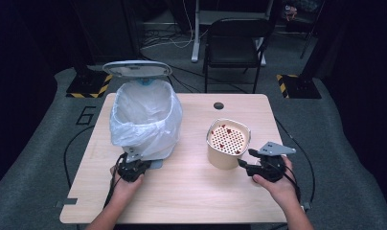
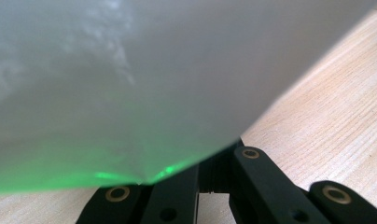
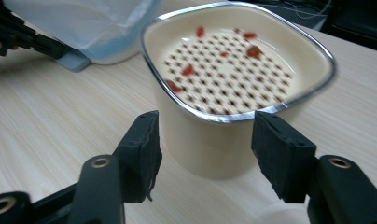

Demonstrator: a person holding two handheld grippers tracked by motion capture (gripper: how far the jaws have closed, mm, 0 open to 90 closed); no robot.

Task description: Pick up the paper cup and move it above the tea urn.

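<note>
Two black jaws of the right gripper (image 3: 203, 154) rise from the bottom of the right gripper view, and they stand apart with an open gap, just before the near wall of the cream container (image 3: 224, 93) but not pressing on it. This container has a metal rim and a perforated insert on which small red bits (image 3: 187, 70) lie. In the high view the container (image 1: 227, 143) stands at the right of centre on the wooden table (image 1: 191, 191), and the right gripper (image 1: 245, 158) is just beside its lower right side, held by the right hand (image 1: 278, 184), whose forearm comes in from the lower right edge of the frame. At the left of centre stands a bin with a white plastic bag (image 1: 146, 117) and with its grey lid (image 1: 137, 69) raised behind it. The left gripper (image 1: 130, 165) is at the foot of this bin, and the left hand (image 1: 124, 184) holds it from below. In the left gripper view the bag (image 2: 154, 84) covers the jaw tips, so the grip itself is hidden; the jaws are closed, but I cannot tell if they pinch anything. Between bin and container there is a free strip of table, and the whole lower part of the table, toward the person, is open for moving. Behind the table, at the upper middle of the high view, a dark chair (image 1: 234, 45) stands on the grey floor, well apart from both hands.
</note>
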